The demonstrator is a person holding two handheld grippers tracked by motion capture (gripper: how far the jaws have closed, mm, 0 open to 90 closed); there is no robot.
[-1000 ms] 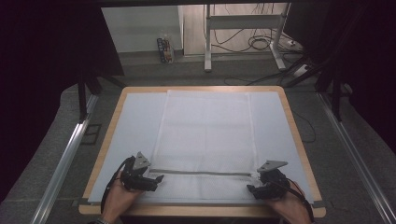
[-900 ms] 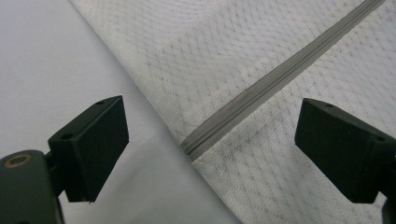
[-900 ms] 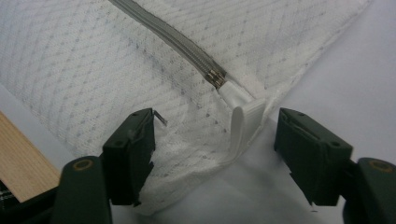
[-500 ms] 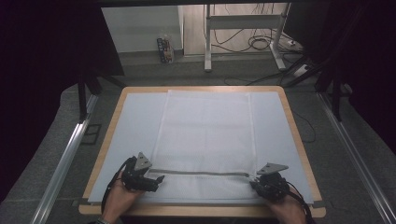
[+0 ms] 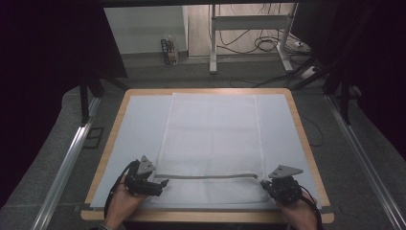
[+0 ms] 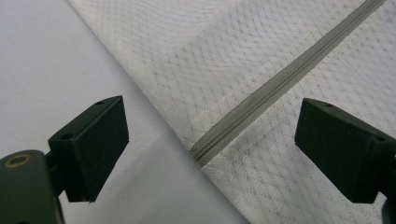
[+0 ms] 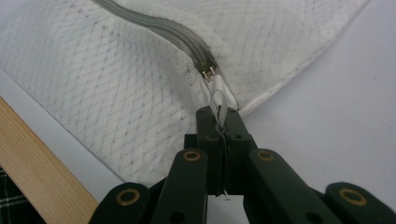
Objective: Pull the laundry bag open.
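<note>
A white mesh bag (image 5: 210, 143) lies flat on the pale sheet covering the wood-edged worktop (image 5: 306, 143), stretching from the far edge almost to the near one. A grey zipper (image 5: 206, 176) runs across it close to the near end.

The left hand (image 5: 122, 203) comes in from the bottom, angled toward the right, and holds the left gripper (image 5: 160, 183) low at the bag's left edge, just by the closed end of the zipper. In the left gripper view its two black fingers (image 6: 91, 147) stand wide apart with nothing between them; the zipper's end (image 6: 198, 153) and the bag's edge lie on the sheet between and beyond them.

The right hand (image 5: 302, 213) reaches in at the near right corner, with the right gripper (image 5: 265, 185) pointing left toward the zipper's other end. In the right gripper view its fingers (image 7: 208, 135) are pressed together on the white pull tab (image 7: 219, 100) of the zipper slider, the mesh bunching up slightly around it. The wooden rim of the worktop shows at the lower left there.
</note>
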